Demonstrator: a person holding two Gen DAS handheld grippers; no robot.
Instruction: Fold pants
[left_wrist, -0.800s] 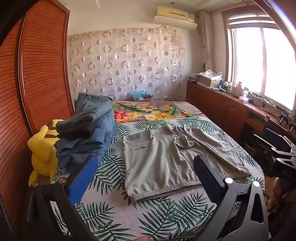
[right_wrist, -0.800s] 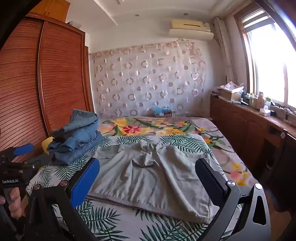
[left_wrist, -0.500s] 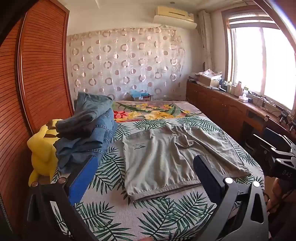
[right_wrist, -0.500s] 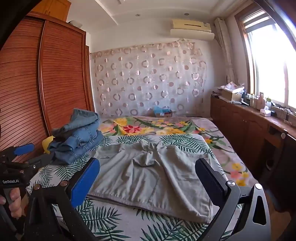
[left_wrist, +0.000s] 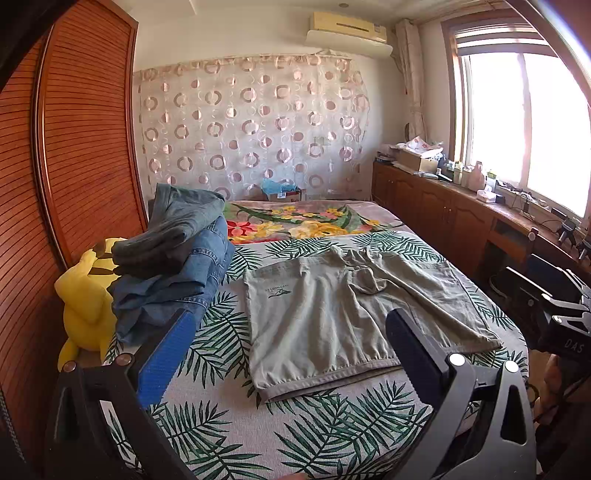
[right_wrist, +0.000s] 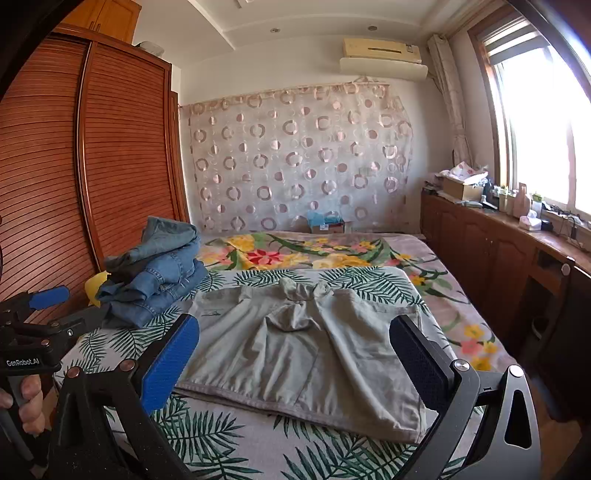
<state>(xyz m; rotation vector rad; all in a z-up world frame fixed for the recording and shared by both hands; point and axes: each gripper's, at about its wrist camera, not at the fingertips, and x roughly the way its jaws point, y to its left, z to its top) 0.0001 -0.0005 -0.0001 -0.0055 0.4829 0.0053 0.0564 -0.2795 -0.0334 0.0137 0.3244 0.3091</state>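
Grey-green pants (left_wrist: 332, 314) (right_wrist: 314, 350) lie spread flat on the leaf-print bed cover (left_wrist: 325, 432), their near hem toward me and the crumpled crotch toward the far side. My left gripper (left_wrist: 288, 350) hangs open above the near edge of the bed, short of the pants' near-left corner, nothing between its fingers. My right gripper (right_wrist: 291, 354) is open too, held over the near edge in front of the pants. The left gripper (right_wrist: 37, 325) also shows at the left of the right wrist view, with a hand on its handle.
A pile of folded jeans (left_wrist: 173, 258) (right_wrist: 155, 269) sits at the bed's left side beside a yellow plush toy (left_wrist: 88, 299). A wooden wardrobe (left_wrist: 74, 147) stands on the left; low cabinets (left_wrist: 461, 221) run under the window on the right.
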